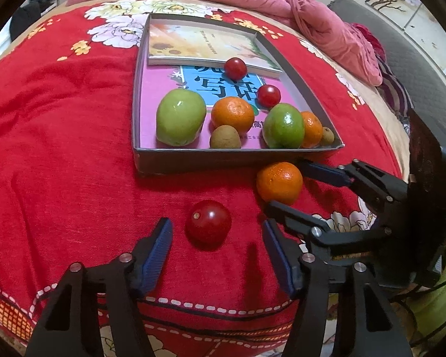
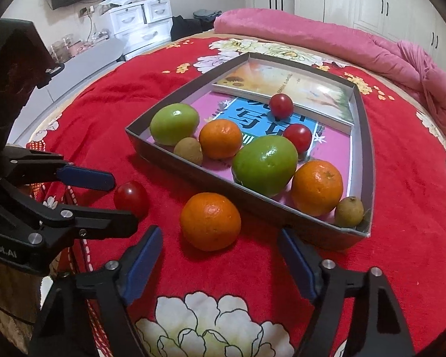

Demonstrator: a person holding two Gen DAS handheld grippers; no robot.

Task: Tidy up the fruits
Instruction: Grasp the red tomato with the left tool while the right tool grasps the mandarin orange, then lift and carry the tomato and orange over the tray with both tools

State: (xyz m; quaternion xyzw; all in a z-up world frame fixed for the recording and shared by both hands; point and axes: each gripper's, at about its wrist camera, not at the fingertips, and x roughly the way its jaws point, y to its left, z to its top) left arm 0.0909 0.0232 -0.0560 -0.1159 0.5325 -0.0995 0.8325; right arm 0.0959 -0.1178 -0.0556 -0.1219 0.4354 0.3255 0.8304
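Red bedspread [image 1: 59,154] carries everything here, and two fruits lie loose on it outside the grey cardboard tray [image 1: 223,160]; going from left to right, the loose tomato [image 1: 208,221] comes first. It sits on the cloth directly ahead of the left gripper [image 1: 217,238], between the two blue pads and a little nearer the left-hand one, but with cloth showing on both sides, so the jaws are partly open around it and grip nothing. Its shape is nearly round, so no long axis matters; the fingers only need to close where they are, I judge. Next to the right, and slightly farther up toward the tray's near wall, lies the loose orange [image 1: 279,182]. The right gripper [image 2: 220,253] comes at it from the right side, and in its own view the orange sits just ahead of the tips, centred between the pads with clear gaps either side; these jaws too are half open and hold nothing. Each hand is therefore nearest its own fruit, tomato for the left, orange for the right. Inside the tray, resting on two books, are two green fruits, two oranges, two tomatoes and two small brown fruits, so these two look like the last to go in.
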